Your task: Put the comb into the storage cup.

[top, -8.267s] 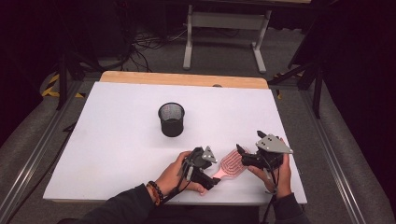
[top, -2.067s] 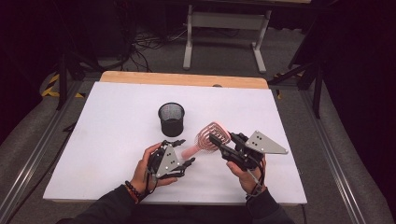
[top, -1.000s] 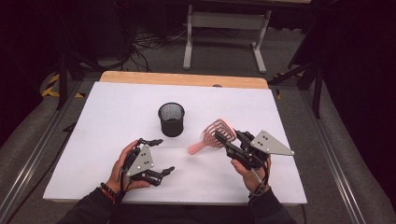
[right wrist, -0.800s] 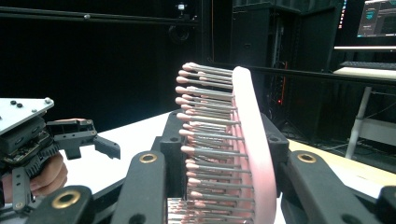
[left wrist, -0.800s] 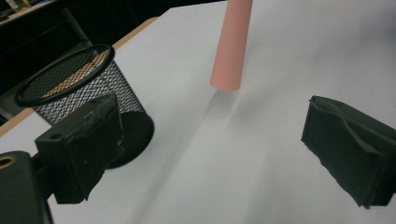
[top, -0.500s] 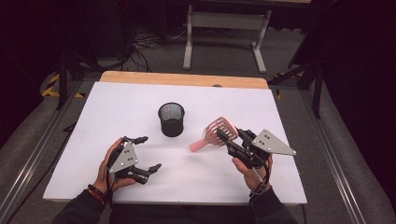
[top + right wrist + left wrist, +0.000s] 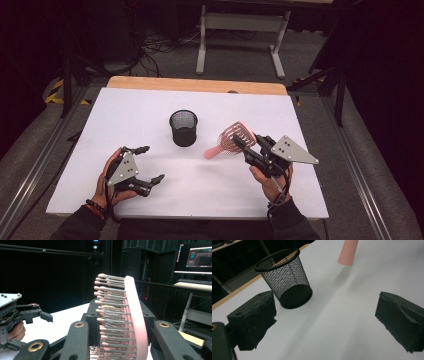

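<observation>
No brand, label or readable writing is visible on any item; text on the monitor (image 7: 197, 256) behind the table is too small to read. A black mesh cup (image 7: 183, 128) stands upright on the white table (image 7: 125, 115), near its centre; no contents can be seen through the mesh wall in the left gripper view. The right gripper (image 7: 246, 148) is clamped on the head of a pink hairbrush (image 7: 231, 140), held off the table just right of the cup, handle pointing toward the cup. Its bristles (image 7: 110, 312) face left in the right gripper view. The left gripper (image 7: 146, 164) has jaws spread wide, holding nothing, low over the table's near left.
</observation>
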Motion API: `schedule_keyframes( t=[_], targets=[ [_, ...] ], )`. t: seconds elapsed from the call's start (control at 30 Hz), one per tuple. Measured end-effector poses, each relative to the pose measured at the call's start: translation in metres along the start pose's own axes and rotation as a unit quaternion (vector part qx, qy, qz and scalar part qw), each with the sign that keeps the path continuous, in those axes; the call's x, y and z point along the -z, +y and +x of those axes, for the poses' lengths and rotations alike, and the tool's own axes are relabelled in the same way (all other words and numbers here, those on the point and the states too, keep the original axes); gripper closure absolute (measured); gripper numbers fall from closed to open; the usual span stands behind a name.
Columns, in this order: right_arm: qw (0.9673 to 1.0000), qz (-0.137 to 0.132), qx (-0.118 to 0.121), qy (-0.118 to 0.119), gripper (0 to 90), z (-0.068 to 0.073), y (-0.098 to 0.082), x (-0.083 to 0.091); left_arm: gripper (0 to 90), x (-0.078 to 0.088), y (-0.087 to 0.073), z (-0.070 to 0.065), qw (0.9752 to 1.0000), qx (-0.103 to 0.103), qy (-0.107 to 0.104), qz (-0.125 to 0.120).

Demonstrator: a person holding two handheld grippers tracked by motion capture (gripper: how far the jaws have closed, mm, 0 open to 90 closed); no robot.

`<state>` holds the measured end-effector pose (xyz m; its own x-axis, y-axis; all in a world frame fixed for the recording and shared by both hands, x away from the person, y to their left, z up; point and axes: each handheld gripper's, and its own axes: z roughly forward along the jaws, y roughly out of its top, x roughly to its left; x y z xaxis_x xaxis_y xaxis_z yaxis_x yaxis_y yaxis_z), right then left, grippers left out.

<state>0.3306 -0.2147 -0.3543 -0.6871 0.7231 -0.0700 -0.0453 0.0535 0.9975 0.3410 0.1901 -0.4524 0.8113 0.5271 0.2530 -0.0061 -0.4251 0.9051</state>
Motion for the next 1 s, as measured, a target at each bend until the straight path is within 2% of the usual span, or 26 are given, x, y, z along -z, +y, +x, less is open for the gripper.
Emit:
schedule_keyframes(
  t=[0.5, 0.6, 0.77, 1.0],
  targets=[
    [0.9999, -0.005, 0.010, -0.005, 63.4, -0.002, 0.008, -0.006, 4.9, 0.012, -0.012, 0.005, 0.9999, 0.011, 0.005, -0.001],
    [0.9999, -0.007, 0.008, -0.006, 63.5, -0.003, 0.010, -0.007, 5.2, 0.015, -0.014, 0.005, 0.9998, 0.013, 0.014, -0.003],
    [0.9998, -0.010, 0.011, -0.009, 63.4, -0.004, 0.015, -0.008, 5.1, 0.018, -0.017, 0.006, 0.9996, 0.024, 0.014, -0.006],
    [0.9996, -0.012, 0.017, -0.018, 63.4, -0.007, 0.022, -0.011, 4.9, 0.022, -0.020, 0.006, 0.9995, 0.028, 0.014, -0.004]
  ],
)
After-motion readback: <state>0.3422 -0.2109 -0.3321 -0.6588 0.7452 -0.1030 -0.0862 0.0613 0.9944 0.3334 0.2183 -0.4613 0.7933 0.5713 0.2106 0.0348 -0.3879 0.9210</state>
